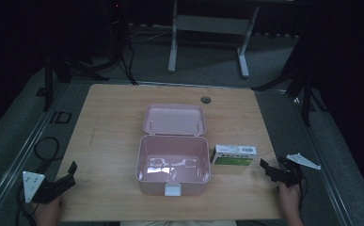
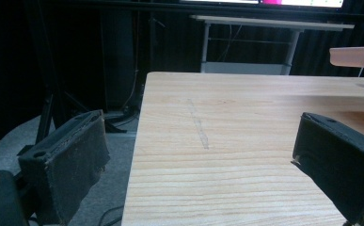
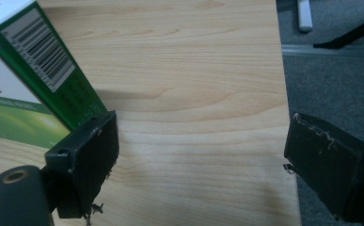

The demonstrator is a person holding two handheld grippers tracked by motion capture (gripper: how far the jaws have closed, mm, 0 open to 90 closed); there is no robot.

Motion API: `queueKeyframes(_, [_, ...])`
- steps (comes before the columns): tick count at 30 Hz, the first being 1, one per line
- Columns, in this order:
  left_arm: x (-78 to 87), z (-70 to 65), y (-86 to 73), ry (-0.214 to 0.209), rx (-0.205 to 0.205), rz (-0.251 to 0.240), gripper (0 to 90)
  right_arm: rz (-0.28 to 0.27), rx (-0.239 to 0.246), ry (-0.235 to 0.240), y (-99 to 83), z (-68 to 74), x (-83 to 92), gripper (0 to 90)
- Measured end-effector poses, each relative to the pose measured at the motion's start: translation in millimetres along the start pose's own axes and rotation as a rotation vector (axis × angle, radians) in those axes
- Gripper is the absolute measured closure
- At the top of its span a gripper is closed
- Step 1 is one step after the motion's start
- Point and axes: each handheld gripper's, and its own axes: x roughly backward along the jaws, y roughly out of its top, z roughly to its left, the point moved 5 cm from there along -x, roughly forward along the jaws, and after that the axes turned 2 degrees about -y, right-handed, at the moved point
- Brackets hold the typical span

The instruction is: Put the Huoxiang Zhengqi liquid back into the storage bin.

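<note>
High view: right gripper [image 1: 267,168] and left gripper [image 1: 67,175] flank tabletop [image 1: 114,122] edges, jaws released | pink box [image 1: 173,162] lid-open, green-white carton [image 1: 234,154] beside it.

The only legible sign is "ID", marked on the floor [image 1: 60,117] left of my surface [image 1: 109,141]. My green-and-white box [image 3: 24,70] carries a barcode, but its print is too blurred to read.
</note>
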Motion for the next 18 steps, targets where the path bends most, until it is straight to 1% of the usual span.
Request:
queueKeyframes(2, [0.0,0.2,0.0,0.000,0.002,0.000,4.0,0.026,-0.004,0.034,0.0,-0.4,-0.8,10.4])
queueKeyframes(5, [-0.3,0.7,0.0,-0.003,0.010,0.002,4.0,0.070,0.013,0.073,0.1,-0.9,-2.8,10.3])
queueKeyframes(6, [-0.3,0.8,0.0,-0.004,0.011,0.002,4.0,0.082,0.015,0.104,0.8,-1.2,-2.7,10.4])
queueKeyframes(7, [-0.3,0.8,0.0,-0.005,0.012,0.002,4.0,0.094,0.022,0.110,1.4,-1.7,-2.6,10.4])
queueKeyframes(9, [-0.4,1.0,0.1,-0.004,0.012,0.002,4.0,0.127,0.064,0.126,1.9,-1.5,-2.9,10.4])
queueKeyframes(10, [-0.3,1.0,0.1,-0.005,0.013,0.002,4.0,0.142,0.088,0.124,2.4,-1.3,-2.5,10.5])
queueKeyframes(11, [-0.3,1.0,0.1,-0.006,0.014,0.001,4.0,0.163,0.099,0.141,2.4,-0.6,-2.2,10.5])
queueKeyframes(12, [-0.2,1.0,0.1,-0.006,0.014,0.001,4.0,0.183,0.127,0.143,2.7,0.0,-1.1,10.5])
queueKeyframes(13, [-0.1,1.0,0.1,-0.006,0.014,0.000,4.0,0.192,0.140,0.150,3.2,0.7,0.1,10.5])
queueKeyframes(14, [-0.1,1.0,0.1,-0.007,0.014,0.000,4.0,0.224,0.154,0.178,3.4,2.0,1.9,10.5])
queueKeyframes(15, [-0.1,1.0,0.1,-0.006,0.014,0.001,4.0,0.238,0.166,0.186,3.7,2.4,3.2,10.5])
queueKeyframes(16, [-0.2,0.9,0.1,-0.006,0.014,0.001,4.0,0.268,0.183,0.214,3.6,3.7,4.8,10.5])
queueKeyframes(17, [-0.2,0.8,0.0,-0.007,0.013,0.001,4.0,0.288,0.200,0.221,3.4,4.5,6.1,10.5])
queueKeyframes(18, [-0.2,0.8,0.1,-0.007,0.013,0.001,4.0,0.317,0.227,0.230,3.0,5.9,7.9,10.5])
